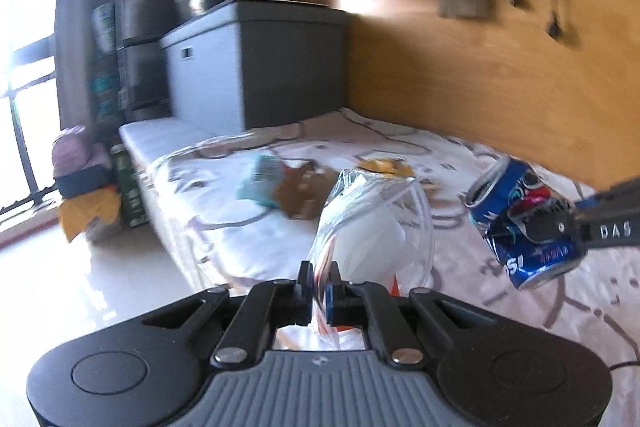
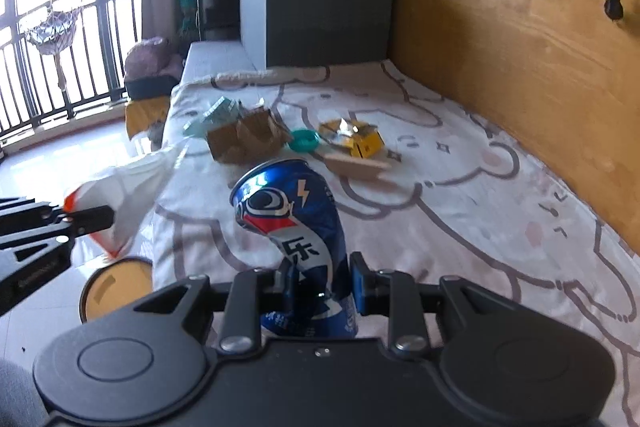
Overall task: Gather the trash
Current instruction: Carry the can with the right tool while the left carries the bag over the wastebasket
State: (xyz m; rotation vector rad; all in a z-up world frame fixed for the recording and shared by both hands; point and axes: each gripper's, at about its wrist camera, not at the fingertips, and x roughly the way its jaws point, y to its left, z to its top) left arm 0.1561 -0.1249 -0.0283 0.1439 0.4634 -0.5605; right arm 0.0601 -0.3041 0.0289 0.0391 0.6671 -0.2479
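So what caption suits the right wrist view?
Right gripper holds a crushed blue can above the bed; left gripper holds a plastic bag.

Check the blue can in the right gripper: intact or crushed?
Crushed. The blue can, clamped in the right gripper, shows a buckled, creased wall and a bent rim.

Two wrist cameras look down along their fingers, close above a bed [image 1: 248, 239]; both views share its sheet, the grey chest [image 2: 320, 11] and wooden wall beyond.

Dented blue can [image 2: 294, 227] held upright above bed; white plastic bag [image 1: 360, 235] pinched.
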